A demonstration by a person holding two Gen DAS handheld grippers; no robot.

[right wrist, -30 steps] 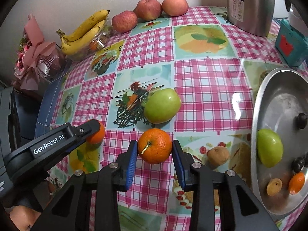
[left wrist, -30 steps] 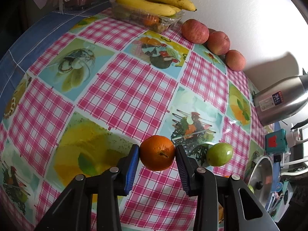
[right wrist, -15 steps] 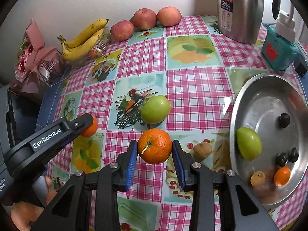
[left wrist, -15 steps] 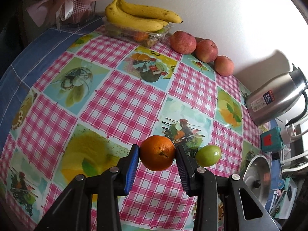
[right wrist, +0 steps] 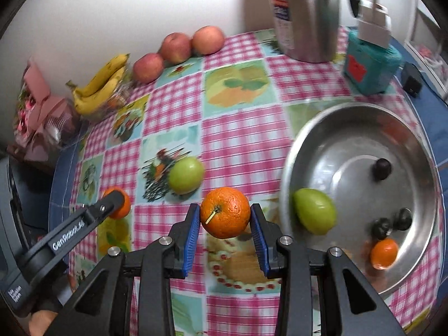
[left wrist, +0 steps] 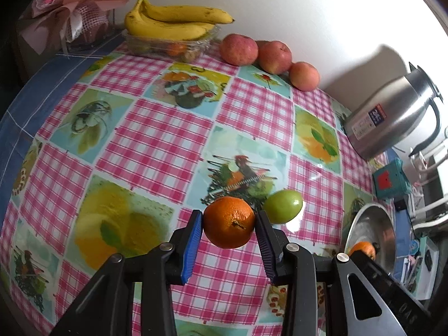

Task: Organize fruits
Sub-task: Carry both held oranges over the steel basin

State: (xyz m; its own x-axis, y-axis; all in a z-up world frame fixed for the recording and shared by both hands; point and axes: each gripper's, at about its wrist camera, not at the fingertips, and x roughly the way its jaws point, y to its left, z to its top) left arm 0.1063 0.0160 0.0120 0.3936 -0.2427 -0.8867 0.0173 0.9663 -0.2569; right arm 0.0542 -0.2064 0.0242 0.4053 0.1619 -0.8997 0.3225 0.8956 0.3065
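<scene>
Each hand-held gripper (left wrist: pixel 228 233) (right wrist: pixel 225 224) clamps an orange (left wrist: pixel 229 222) (right wrist: pixel 224 212) (aloft).

- In the right wrist view, the steel kettle (right wrist: pixel 305 16) at 12 o'clock is cut off by the top edge and blurred.
- In the left wrist view, the metal bowl (left wrist: pixel 389 240) at 4 o'clock is partly hidden behind the right tongs' arm (left wrist: pixel 392 288).
- The fruit under the bananas (left wrist: pixel 173 22), inside the clear tray (left wrist: pixel 168 47), cannot be identified.
</scene>
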